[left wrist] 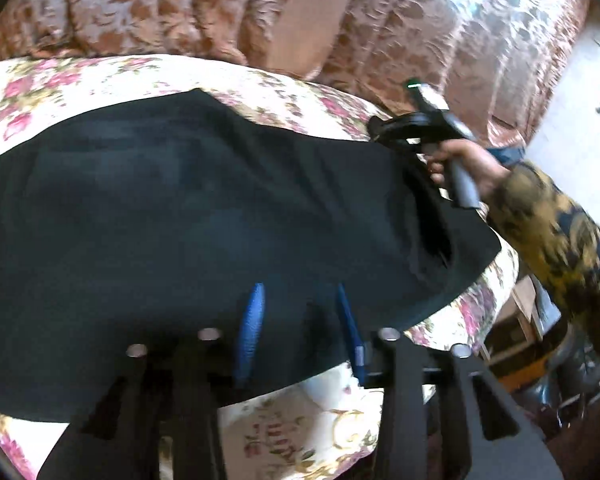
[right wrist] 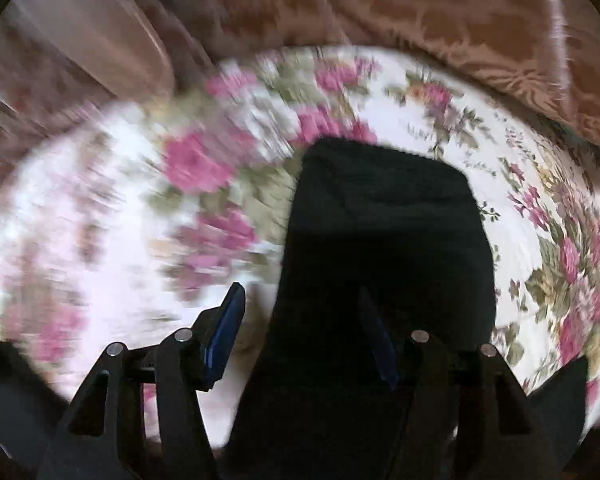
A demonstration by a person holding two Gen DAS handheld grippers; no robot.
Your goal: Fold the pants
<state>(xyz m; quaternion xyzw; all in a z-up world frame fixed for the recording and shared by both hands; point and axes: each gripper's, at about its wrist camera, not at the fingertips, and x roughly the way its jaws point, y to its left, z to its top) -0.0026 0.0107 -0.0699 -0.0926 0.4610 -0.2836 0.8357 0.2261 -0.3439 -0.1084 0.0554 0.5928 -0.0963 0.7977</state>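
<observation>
Black pants (left wrist: 204,216) spread wide and mostly flat over a flower-printed bed cover (left wrist: 32,84), one end hanging toward the near edge of the bed. Seen from the right wrist as a dark band (right wrist: 388,240) running up between the blue-padded fingers (right wrist: 224,332). Left gripper (left wrist: 298,324) poised over the near hem, fingers (left wrist: 252,328) parted with dark cloth between and under them; whether any fabric is caught, cannot tell. Right gripper (right wrist: 304,332) likewise spread apart, straddling the cloth rather than clamped; from the left wrist, visible at the far right corner of the garment (left wrist: 420,128), held by a hand in a mottled yellow sleeve (left wrist: 548,224). Heavy blur on the right view, so probably mid-motion. Judging by the broad single slab of fabric, perhaps one lengthwise fold done, though not certain; crosswise folds apparently left, plus smoothing of the bunched right edge. Brown patterned curtain (left wrist: 148,8) behind the bed.
</observation>
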